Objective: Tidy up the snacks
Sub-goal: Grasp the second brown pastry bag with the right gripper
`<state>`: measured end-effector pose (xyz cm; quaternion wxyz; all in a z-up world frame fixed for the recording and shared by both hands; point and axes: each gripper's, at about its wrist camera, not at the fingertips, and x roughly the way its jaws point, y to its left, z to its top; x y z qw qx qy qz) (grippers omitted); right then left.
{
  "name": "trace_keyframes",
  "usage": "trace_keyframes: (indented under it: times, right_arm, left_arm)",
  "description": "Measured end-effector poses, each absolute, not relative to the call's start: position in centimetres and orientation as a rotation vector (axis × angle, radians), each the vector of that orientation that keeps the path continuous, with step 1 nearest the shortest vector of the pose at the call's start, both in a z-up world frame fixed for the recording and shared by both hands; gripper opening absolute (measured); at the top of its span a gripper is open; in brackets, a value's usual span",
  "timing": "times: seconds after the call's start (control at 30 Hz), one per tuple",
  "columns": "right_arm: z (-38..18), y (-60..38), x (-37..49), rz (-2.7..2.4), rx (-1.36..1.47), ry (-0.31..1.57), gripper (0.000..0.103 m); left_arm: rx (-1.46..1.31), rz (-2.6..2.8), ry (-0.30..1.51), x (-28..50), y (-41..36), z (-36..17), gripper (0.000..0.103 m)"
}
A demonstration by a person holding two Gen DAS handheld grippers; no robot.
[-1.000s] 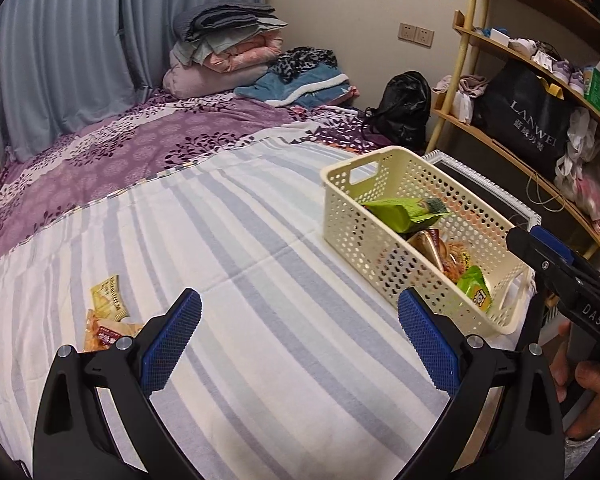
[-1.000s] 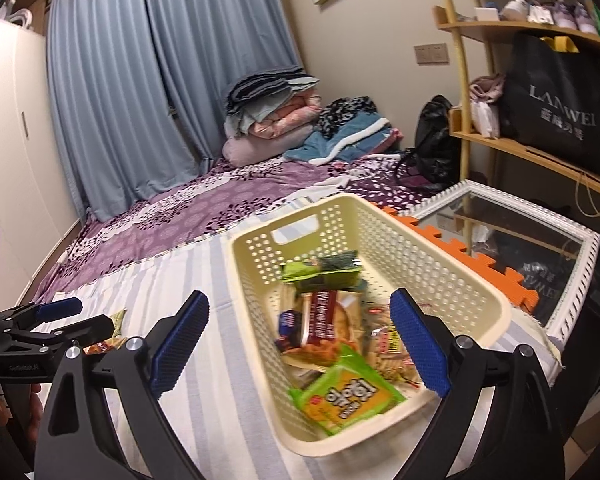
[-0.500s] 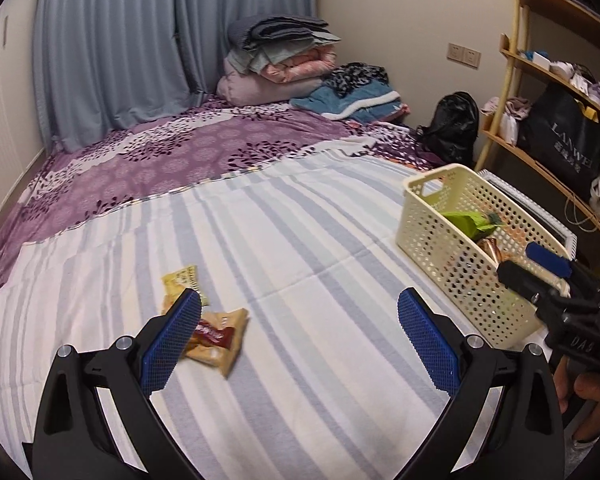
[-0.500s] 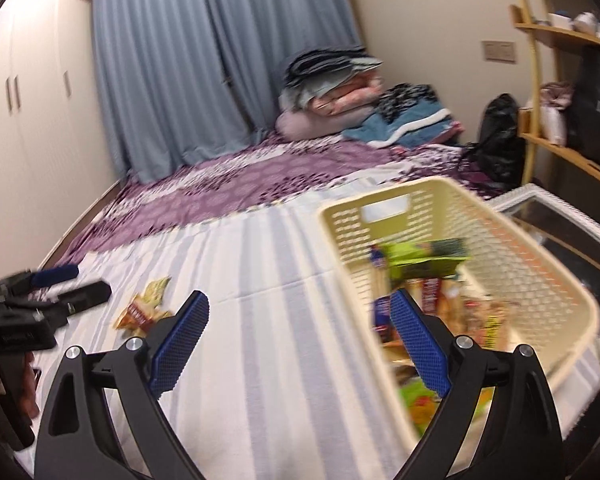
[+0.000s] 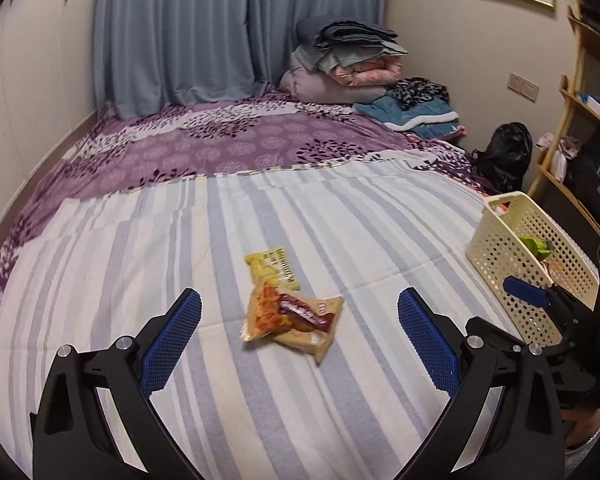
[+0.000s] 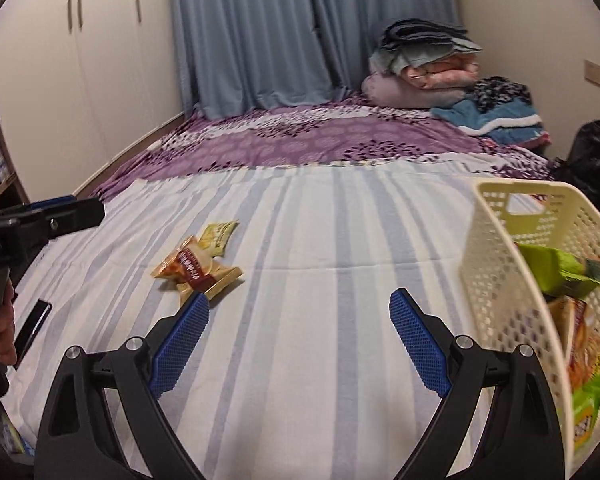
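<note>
The 2 loose snack packets [image 5: 288,312] lie on the bed's striped sheet [image 5: 340,232], straight ahead of the left tool [image 5: 299,322], probably the nearer one. Its jaws stand wide apart, empty. The right tool [image 6: 299,322], also spread, points between packets and basket [image 6: 496,256].

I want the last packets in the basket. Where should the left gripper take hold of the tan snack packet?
Grip the tan snack packet from above, across its narrower width near the bulging middle. It lies flat on the striped sheet, so no edge is raised. The left gripper is open and wide enough.
</note>
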<state>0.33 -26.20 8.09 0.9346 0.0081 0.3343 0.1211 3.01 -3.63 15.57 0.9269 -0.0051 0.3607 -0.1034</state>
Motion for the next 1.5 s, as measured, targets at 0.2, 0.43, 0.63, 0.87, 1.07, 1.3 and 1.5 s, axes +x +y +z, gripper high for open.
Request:
trace_keyframes:
  times: [0.2,0.43,0.63,0.87,1.07,1.3,1.5]
  right_arm:
    - [6.6,-23.2,2.9,0.324,-0.035,0.724,0.091]
    - [5.4,-19.7,5.9,0.424,-0.114,0.759,0.091]
    - [3.9,-16.7,8.6,0.516,-0.198,0.796,0.091]
    - [2.2,-13.6,11.0,0.587,-0.271,0.852,0.091]
    - [1.0,-11.4,12.3,0.638,-0.334,0.885,0.091]
    - [-0.1,-10.0,13.2,0.673,-0.361,0.923,0.087]
    - [-0.2,-10.3,13.4,0.662,-0.336,0.925,0.068]
  left_arm:
    - [-0.073,-0.162,0.795,4.1,-0.1,13.8,0.1]
    - [-0.116,-0.107,0.823,4.8,2.9,12.2,0.1]
    - [-0.115,-0.08,0.841,5.2,4.1,11.4,0.1]
    - [-0.114,-0.053,0.868,5.6,5.0,10.2,0.1]
    - [-0.119,-0.035,0.887,6.0,5.8,9.5,0.1]
    - [-0.125,-0.024,0.904,6.3,6.2,8.9,0.1]
    - [-0.125,-0.013,0.918,6.8,6.4,8.4,0.1]
